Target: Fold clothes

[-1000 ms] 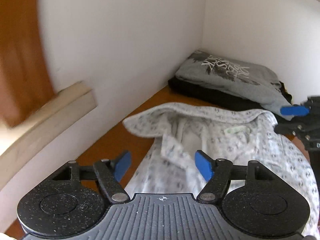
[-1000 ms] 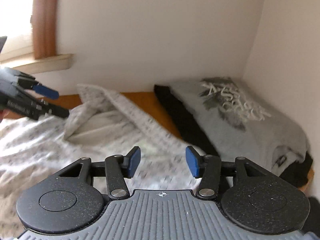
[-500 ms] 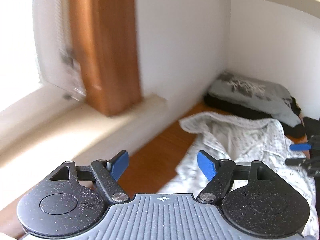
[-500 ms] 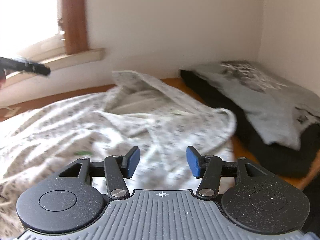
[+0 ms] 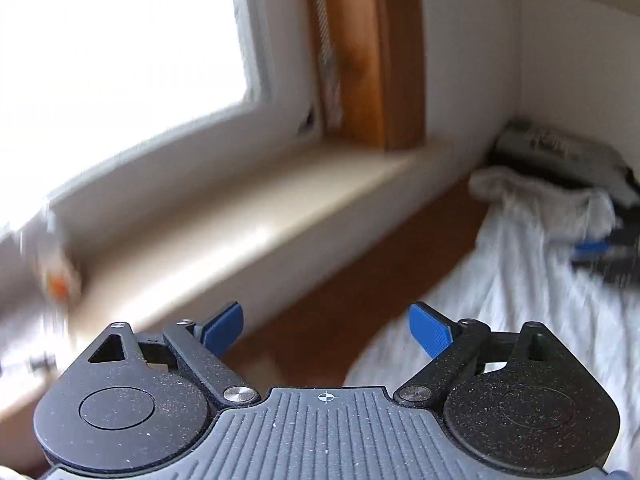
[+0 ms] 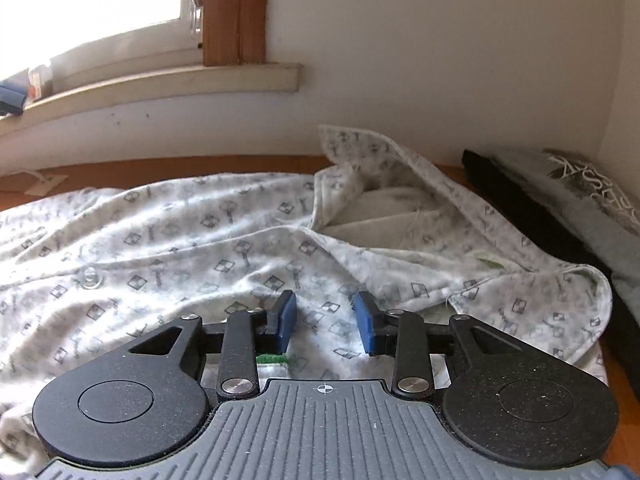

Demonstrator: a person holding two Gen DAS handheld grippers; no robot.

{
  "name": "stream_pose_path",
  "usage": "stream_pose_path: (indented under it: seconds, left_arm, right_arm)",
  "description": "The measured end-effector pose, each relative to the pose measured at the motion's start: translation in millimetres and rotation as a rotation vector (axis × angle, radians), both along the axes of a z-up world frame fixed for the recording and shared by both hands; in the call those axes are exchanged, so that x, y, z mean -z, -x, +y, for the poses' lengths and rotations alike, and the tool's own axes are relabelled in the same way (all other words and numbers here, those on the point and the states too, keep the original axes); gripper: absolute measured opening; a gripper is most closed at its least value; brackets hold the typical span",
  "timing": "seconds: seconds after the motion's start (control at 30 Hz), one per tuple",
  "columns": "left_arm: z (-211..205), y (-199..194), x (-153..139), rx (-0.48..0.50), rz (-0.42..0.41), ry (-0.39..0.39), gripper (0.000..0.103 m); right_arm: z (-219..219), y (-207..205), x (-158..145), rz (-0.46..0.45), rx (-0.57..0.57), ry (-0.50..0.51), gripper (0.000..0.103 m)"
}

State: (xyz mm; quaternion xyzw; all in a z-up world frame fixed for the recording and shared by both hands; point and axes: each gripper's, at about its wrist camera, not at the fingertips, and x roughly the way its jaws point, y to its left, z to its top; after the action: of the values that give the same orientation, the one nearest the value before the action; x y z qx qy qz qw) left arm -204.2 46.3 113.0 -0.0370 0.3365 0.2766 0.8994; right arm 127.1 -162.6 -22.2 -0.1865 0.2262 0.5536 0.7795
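Observation:
A white patterned shirt (image 6: 200, 236) lies spread and rumpled on the wooden table (image 6: 160, 168), its collar end (image 6: 372, 184) toward the far right. It shows blurred at the right of the left wrist view (image 5: 532, 280). My right gripper (image 6: 326, 320) is open, low over the shirt's middle, with nothing between its blue pads. My left gripper (image 5: 326, 326) is open and empty, above the table's bare wood beside the shirt's left edge, facing the window sill. The right gripper shows blurred in the left wrist view (image 5: 600, 252).
A folded grey printed shirt (image 6: 588, 188) on a black garment (image 6: 516, 200) sits in the far right corner against white walls. A window sill (image 6: 160, 84) with a wooden frame (image 6: 236, 12) runs along the back. A small tag (image 6: 44, 184) lies on the table at the left.
My left gripper has swung left and back, from facing the shirt collar to facing the window sill. My right gripper has drawn back and dropped low over the shirt's middle. Both stayed open.

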Motion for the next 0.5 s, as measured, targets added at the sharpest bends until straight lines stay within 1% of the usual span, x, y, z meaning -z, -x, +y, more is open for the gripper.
stream_pose_path:
  seconds: [0.07,0.17,0.27,0.37,0.43,0.5]
  left_arm:
    - [7,17,21,-0.011,0.036,0.035,0.074]
    - [11,41,43,-0.015,0.068,0.085,0.064]
    - [13,60,57,-0.024,0.090,0.127,0.064]
    - [13,72,68,-0.017,0.109,0.160,0.064]
    - [12,76,71,-0.007,0.101,0.170,0.063]
    - [11,78,69,0.009,0.097,0.177,0.051]
  right_arm:
    - [0,-3,2,0.017,0.003,-0.011,0.035]
    - [-1,-6,5,0.037,0.012,-0.024,0.036]
    - [-3,-4,4,0.037,0.012,-0.024,0.036]
    - [-3,-5,4,0.044,0.014,-0.027,0.036]
    - [-3,-5,4,0.044,0.015,-0.028,0.036]
    - [-4,-5,4,0.042,0.017,-0.028,0.036]
